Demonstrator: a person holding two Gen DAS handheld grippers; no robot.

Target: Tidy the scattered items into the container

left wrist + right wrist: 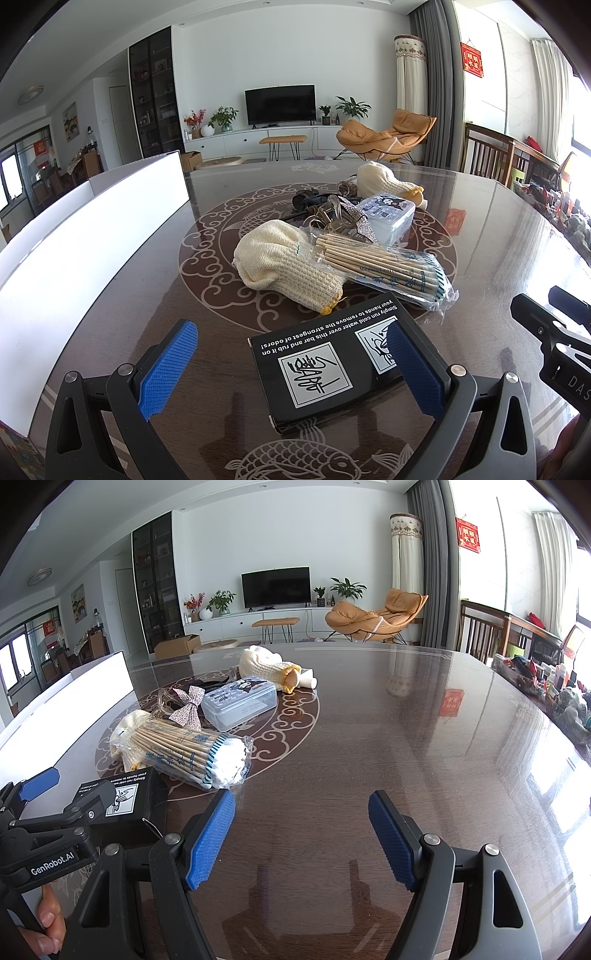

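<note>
A black box with white print point(325, 362) lies on the table between the open jaws of my left gripper point(291, 354); its right pad overlaps the box's right side, the left pad stands apart. The box also shows in the right wrist view point(125, 805). Behind it lie a cream knitted glove point(284, 266), a bag of cotton swabs point(384, 266), a clear lidded box point(388, 218), a sparkly bow point(190, 705) and a second glove point(384, 181). The white container point(92, 229) stands at the left. My right gripper point(301, 834) is open and empty over bare table.
The dark glossy table point(388, 738) has a round fish pattern. The left gripper's body point(48, 834) sits at the left of the right wrist view. Wooden chairs point(484, 631) and clutter stand at the far right edge.
</note>
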